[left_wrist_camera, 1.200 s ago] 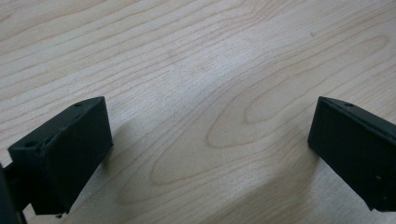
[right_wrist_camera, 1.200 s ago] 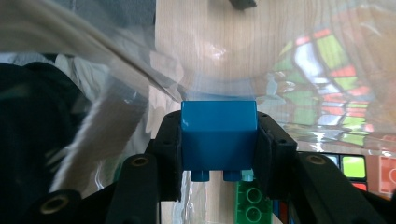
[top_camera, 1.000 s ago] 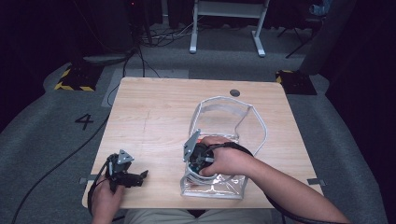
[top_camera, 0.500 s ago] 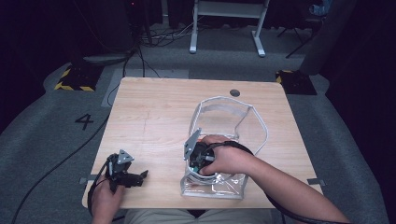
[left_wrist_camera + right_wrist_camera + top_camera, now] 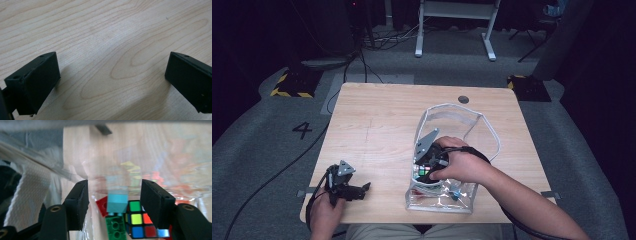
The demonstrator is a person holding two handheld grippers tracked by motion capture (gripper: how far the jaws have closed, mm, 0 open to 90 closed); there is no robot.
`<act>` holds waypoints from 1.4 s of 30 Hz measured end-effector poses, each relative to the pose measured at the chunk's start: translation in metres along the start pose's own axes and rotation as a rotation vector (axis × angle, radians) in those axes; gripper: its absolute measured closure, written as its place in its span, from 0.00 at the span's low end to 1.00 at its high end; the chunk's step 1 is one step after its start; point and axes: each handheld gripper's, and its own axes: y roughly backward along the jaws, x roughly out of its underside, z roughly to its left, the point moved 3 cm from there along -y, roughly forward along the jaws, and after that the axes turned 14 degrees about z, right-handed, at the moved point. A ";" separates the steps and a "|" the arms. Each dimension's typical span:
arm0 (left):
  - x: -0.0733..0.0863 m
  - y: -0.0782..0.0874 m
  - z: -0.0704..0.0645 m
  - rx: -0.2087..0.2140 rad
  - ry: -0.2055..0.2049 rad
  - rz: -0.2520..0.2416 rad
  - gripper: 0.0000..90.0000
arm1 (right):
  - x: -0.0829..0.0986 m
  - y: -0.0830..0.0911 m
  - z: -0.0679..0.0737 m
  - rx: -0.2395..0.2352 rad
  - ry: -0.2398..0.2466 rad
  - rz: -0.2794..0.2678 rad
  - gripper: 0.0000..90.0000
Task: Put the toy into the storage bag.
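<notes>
Little has shifted since the earlier frame: right claw stays lowered into the mouth of the clear pouch, and left claw still rests on the counter, well apart from the pouch toward the counter's near left corner. Right claw: jaws parted, gripping nothing, with a teal brick, green brick, red brick and puzzle cube between them inside the pouch. Left claw: jaws spread wide over bare counter.
</notes>
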 end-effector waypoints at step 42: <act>0.000 0.000 0.000 -0.004 0.003 -0.004 0.00 | 0.160 0.114 -0.058 0.326 -0.529 -0.319 0.43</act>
